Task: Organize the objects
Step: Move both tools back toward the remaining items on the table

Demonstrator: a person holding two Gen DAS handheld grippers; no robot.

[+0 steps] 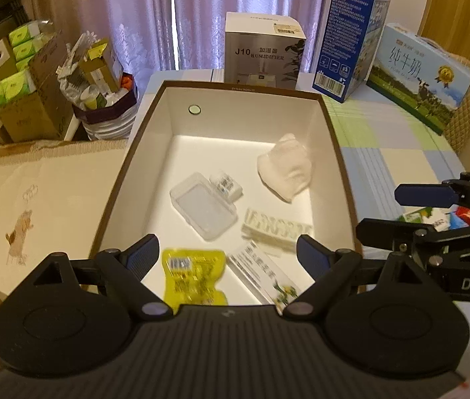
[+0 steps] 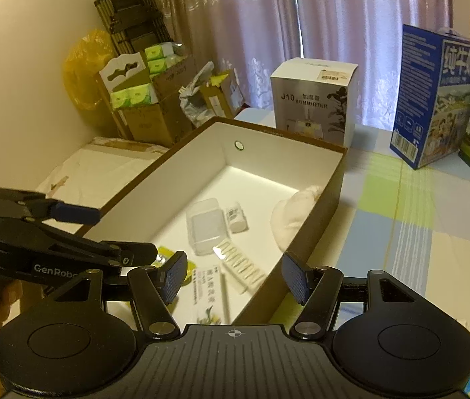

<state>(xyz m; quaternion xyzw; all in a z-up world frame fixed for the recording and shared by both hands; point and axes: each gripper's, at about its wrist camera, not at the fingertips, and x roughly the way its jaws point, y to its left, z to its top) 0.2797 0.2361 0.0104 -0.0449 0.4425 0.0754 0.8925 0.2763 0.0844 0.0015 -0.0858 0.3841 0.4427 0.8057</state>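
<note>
Only in the left wrist view do we see the whole yellow packet (image 1: 195, 277), low in frame inside the brown box (image 1: 341, 166), between the spread, empty fingers of the left gripper (image 1: 227, 255). Our right gripper (image 2: 235, 274) hangs half-open, holding nothing, over the box's near corner.

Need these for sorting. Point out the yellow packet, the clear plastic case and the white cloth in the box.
yellow packet (image 1: 195, 274), left wrist view, middle of its printed front.
clear plastic case (image 1: 203, 206), left wrist view, centre of its lid.
white cloth (image 1: 286, 168), left wrist view, middle of the bundle.
</note>
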